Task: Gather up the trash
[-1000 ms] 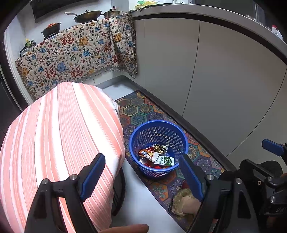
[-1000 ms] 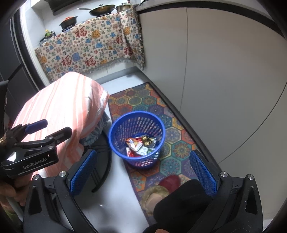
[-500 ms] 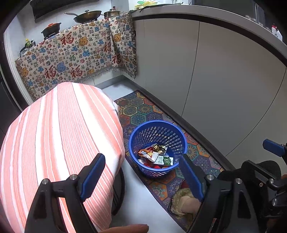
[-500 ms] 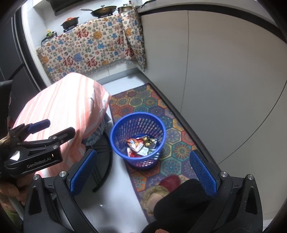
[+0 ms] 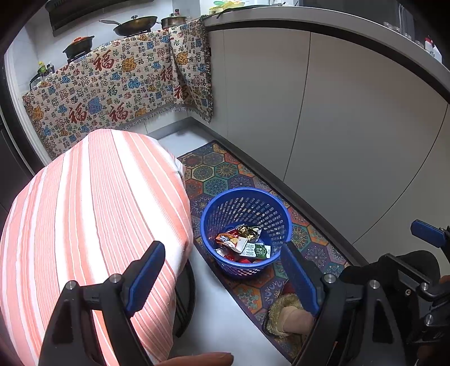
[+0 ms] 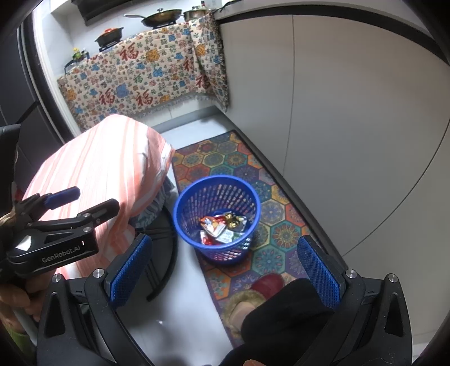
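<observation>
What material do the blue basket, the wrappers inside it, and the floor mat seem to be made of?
Basket: probably moulded plastic, glossy, with uniform blue walls pierced by a regular grid of holes.
Wrappers: likely foil or plastic film, since they are crinkled and reflect light; the green-and-white one may be a carton.
Mat: apparently printed fabric, matte and lying flat, though the weave is too small to tell.

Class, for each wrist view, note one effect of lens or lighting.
Left wrist view: fisheye bends the countertop edge into an arc; black vignette fills the corners. Right wrist view: cabinet seams curve likewise; soft even light, a faint sheen on the grey floor.
</observation>
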The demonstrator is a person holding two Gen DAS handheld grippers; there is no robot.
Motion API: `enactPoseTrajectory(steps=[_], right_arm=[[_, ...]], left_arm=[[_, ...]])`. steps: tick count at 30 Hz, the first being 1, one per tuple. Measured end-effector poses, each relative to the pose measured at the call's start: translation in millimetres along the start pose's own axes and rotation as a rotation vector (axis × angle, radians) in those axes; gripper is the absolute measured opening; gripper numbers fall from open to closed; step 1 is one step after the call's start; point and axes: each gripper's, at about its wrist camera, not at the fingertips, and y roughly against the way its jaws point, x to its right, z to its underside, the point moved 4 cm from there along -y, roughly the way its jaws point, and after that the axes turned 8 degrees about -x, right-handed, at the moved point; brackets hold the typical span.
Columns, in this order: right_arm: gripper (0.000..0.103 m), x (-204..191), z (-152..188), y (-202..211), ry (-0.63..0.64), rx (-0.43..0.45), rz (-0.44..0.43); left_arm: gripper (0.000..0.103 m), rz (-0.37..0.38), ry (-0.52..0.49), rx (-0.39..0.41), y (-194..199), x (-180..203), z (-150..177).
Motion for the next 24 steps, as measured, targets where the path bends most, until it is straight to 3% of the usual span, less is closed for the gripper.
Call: enactPoseTrajectory(steps=[24], right_arm=[[0.103,3.3,2.5,1.0,-0.013,-0.008,-0.021]], left_arm=[[0.086,-0.013,-0.029,-0.011,2.1,7.5,1.1]])
